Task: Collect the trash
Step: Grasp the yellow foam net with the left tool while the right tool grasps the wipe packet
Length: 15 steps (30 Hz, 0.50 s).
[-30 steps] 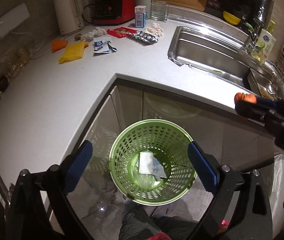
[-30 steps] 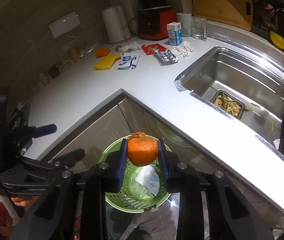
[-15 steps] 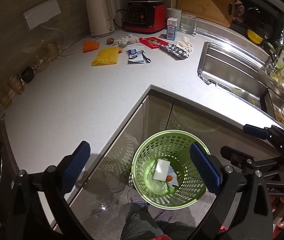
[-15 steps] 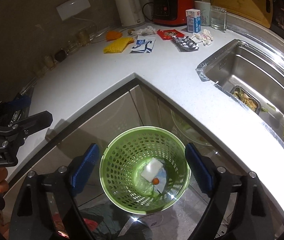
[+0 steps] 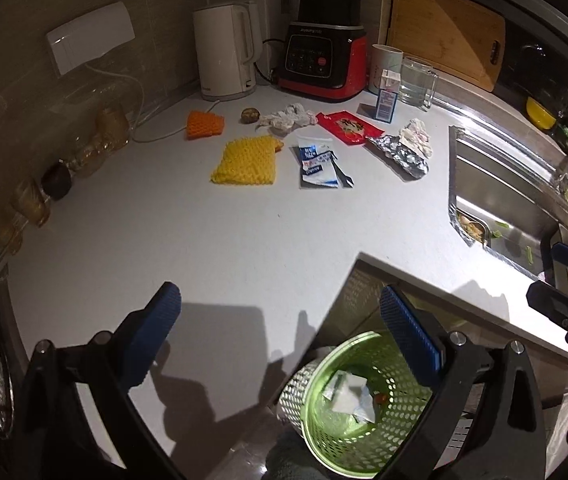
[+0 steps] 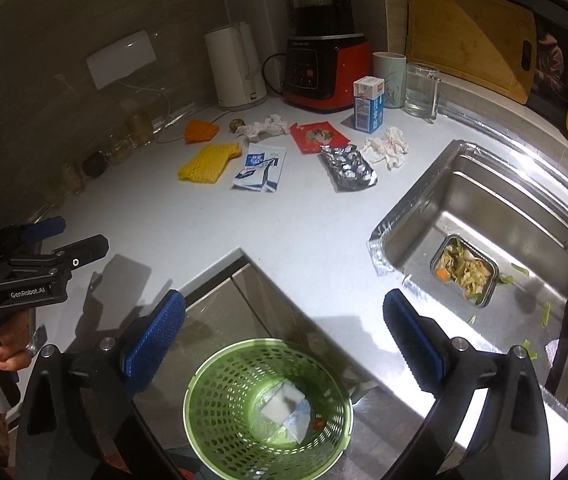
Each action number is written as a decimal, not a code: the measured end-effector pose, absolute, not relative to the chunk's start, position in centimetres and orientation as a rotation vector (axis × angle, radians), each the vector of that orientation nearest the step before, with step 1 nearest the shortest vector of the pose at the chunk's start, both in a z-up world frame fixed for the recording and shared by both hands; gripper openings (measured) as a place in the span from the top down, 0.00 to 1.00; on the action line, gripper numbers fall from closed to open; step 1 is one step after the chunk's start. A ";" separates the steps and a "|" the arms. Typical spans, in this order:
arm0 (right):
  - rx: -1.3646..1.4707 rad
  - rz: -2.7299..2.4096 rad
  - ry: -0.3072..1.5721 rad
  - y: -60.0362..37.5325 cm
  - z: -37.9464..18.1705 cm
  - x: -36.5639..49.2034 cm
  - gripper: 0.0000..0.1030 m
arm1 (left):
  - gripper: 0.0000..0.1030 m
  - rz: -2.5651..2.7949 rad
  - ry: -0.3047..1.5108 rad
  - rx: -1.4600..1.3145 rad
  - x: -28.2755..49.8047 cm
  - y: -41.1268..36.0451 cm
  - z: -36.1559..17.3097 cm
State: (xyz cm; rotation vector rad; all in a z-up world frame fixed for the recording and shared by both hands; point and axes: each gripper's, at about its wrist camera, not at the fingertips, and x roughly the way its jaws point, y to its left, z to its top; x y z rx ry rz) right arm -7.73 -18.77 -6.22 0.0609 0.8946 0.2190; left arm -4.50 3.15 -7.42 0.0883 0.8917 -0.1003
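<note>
- Counter carries most of the remaining trash: yellow mesh, blue-white packets, foil, crumpled tissues, red wrapper.
- Green basket on the floor below holds white paper and a small orange scrap; judged early.
- Right gripper is opening, nothing between its pads.
- Left gripper is wide, empty.

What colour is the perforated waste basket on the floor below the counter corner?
Bright green basket; clearest in the right wrist view.
</note>
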 end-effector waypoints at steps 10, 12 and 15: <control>0.042 0.177 0.921 -16.3 -8.7 3.5 0.02 | 0.08 -0.137 0.938 0.096 10.9 5.3 -12.1; 0.070 0.170 0.932 -15.8 -9.6 5.7 0.02 | 0.08 -0.131 0.956 0.088 13.9 5.7 -13.5; 0.093 0.153 0.949 -15.0 -10.8 8.6 0.02 | 0.08 -0.113 0.980 0.064 17.4 6.3 -15.3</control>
